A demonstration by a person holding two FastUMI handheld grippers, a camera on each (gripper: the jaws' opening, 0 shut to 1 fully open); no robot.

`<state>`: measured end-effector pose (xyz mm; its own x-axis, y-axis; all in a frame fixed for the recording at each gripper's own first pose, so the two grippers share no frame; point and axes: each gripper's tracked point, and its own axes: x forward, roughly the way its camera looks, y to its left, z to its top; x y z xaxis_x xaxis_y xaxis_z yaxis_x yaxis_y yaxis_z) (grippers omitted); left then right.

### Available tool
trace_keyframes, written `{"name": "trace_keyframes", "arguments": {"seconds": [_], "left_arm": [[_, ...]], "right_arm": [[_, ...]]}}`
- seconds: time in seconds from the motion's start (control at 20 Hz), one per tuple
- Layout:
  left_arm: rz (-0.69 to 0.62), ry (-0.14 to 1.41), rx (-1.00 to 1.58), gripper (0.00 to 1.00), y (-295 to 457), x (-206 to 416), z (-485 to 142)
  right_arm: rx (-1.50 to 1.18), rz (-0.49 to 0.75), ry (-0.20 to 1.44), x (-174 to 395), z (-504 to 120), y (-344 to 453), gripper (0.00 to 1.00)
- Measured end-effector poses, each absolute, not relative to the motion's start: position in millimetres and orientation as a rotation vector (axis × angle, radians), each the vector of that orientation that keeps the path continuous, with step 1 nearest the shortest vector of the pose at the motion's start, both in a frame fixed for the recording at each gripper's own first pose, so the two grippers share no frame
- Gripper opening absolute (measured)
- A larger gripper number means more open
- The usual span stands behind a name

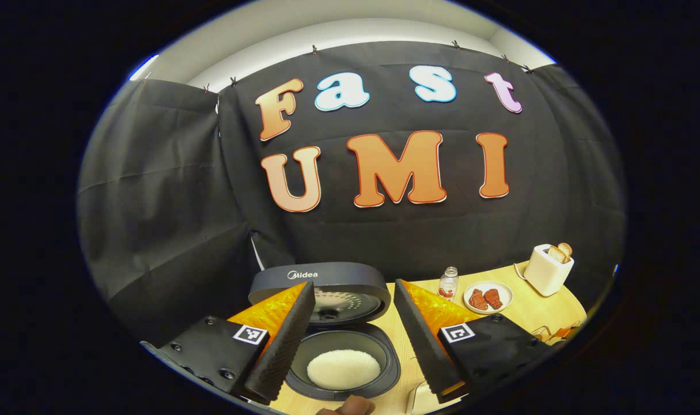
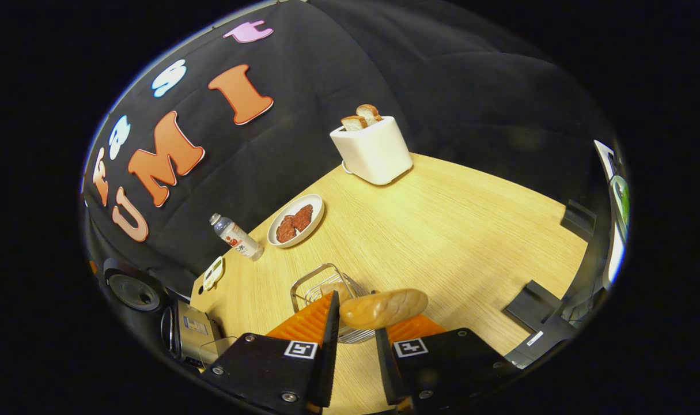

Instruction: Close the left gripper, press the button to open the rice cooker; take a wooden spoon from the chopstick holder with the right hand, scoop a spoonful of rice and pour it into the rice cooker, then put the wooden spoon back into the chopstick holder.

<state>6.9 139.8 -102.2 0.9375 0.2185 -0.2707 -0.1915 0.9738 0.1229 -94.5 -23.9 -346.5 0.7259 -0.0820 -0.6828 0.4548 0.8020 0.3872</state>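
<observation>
The rice cooker (image 1: 332, 346) stands with its lid (image 1: 321, 282) raised, and white rice (image 1: 343, 369) lies in its pot. My left gripper (image 1: 354, 294) hangs open just above and in front of the pot, with nothing between its fingers. In the right gripper view the wooden spoon (image 2: 384, 308) sits crosswise at the fingertips, bowl end up, right over the wire chopstick holder (image 2: 318, 291). My right gripper (image 2: 358, 308) is nearly closed around the spoon's neck. The spoon's handle is hidden behind the left finger.
On the wooden table (image 2: 442, 230) stand a white toaster (image 2: 373, 150) with bread, a plate of red meat (image 2: 296, 221) and a small bottle (image 2: 234, 235). The same toaster (image 1: 548, 268), plate (image 1: 487, 297) and bottle (image 1: 449, 282) lie right of the cooker. A clear container (image 2: 217, 346) sits by the cooker.
</observation>
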Motion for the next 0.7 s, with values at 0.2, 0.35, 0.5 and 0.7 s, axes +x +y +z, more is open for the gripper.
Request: {"name": "trace_keyframes", "arguments": {"seconds": [0.2,0.35,0.5,0.7], "left_arm": [[0.246,0.282,0.09,0.94,153.8,-0.6,-102.1],[0.269,0.296,0.088,0.99,160.8,-5.8,-107.1],[0.284,0.301,0.088,0.94,166.1,-10.5,-108.6],[0.276,0.263,0.102,0.94,166.1,-12.4,-99.3]], "right_arm": [[0.579,-0.297,0.65,-74.2,-339.0,-30.8,0.32],[0.574,-0.272,0.627,-62.4,-335.5,-33.0,0.25],[0.564,-0.263,0.628,-53.0,-333.8,-31.5,0.18],[0.532,-0.271,0.625,-44.9,-324.6,-29.3,0.14]]}}
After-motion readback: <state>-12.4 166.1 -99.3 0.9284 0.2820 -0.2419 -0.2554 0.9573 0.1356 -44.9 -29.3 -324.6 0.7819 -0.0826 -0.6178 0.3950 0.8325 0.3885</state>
